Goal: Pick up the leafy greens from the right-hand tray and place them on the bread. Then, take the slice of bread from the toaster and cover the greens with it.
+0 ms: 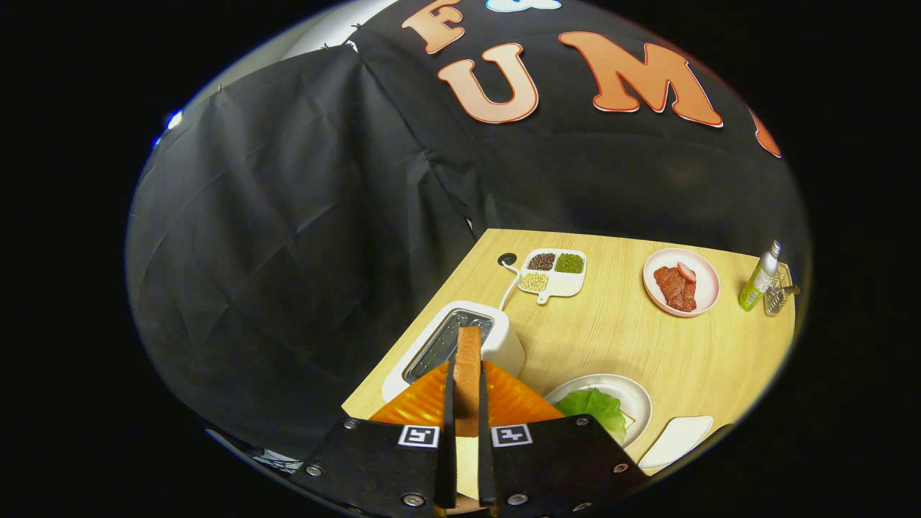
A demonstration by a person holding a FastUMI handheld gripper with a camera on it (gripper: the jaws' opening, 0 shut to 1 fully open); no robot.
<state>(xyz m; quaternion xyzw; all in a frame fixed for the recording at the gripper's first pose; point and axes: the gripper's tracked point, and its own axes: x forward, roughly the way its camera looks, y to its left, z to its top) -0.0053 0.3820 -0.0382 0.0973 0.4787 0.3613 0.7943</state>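
Matt crumbly toast (468, 374) sits pinched edge-on in the gripper (466, 403), whose ridged fingers (424, 403) look like glossy plastic, above a smooth glossy toaster (504, 338) with a metal slot, on a pale wood-grain table (619, 338), glazed plates (709, 284) far right, wrinkled matt cloth (288, 252) behind.

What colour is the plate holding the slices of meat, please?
Pink, seen in the gripper view: the plate beyond the tool.
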